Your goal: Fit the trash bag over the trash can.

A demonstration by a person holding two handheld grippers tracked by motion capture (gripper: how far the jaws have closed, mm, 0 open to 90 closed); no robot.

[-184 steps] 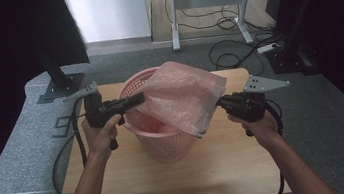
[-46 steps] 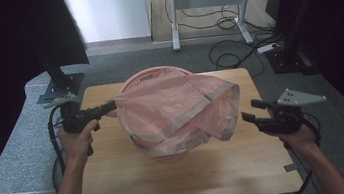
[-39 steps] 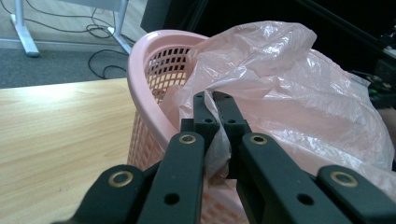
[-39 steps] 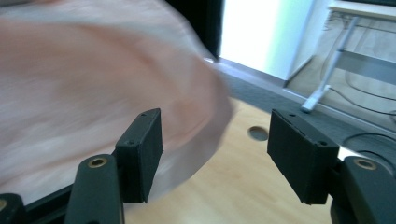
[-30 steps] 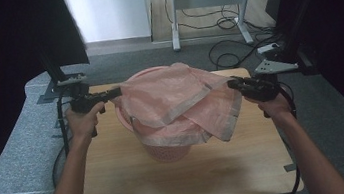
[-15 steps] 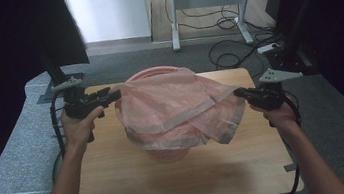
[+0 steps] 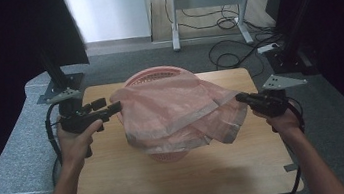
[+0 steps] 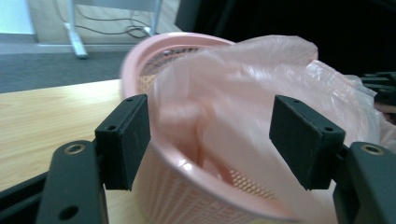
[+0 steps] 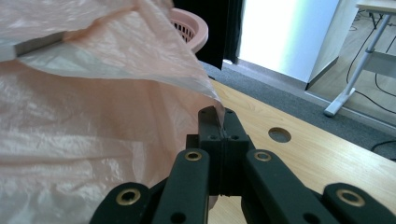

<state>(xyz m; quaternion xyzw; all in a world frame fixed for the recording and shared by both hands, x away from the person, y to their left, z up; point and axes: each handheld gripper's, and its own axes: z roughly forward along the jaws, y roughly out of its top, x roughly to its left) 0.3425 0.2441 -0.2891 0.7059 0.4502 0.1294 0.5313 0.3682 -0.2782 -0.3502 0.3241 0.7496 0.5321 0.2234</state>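
Work in hand: lining the pink basket [image 7: 157, 78] with the pink plastic bag [image 7: 177, 114], judging by how the film is draped over it.
Basket: stands upright on the wooden table [image 7: 170, 178], towards its far middle, so both hands can reach its rim from either side.
Bag: lies spread over the basket's top and near side, hanging down to the right towards the right gripper [image 7: 241, 98]; its mouth is not yet pulled around the rim.
Right gripper: jaws pressed together on a corner of the bag, as the right gripper view shows with the film [image 9: 93, 93] running into the closed pads [image 9: 215, 119]; this pinch keeps the right edge taut and away from the table.
Left gripper: at the basket's left rim [image 7: 116, 106], jaws spread, having just been opening; in the left gripper view the pads [image 8: 125, 140] stand apart with rim and film between them but not squeezed.
Likely reason for the release: the left edge looks freed so it can be taken again lower down or tucked over the rim.
Risk: with one side loose, a pull from the right could drag the bag off the basket.
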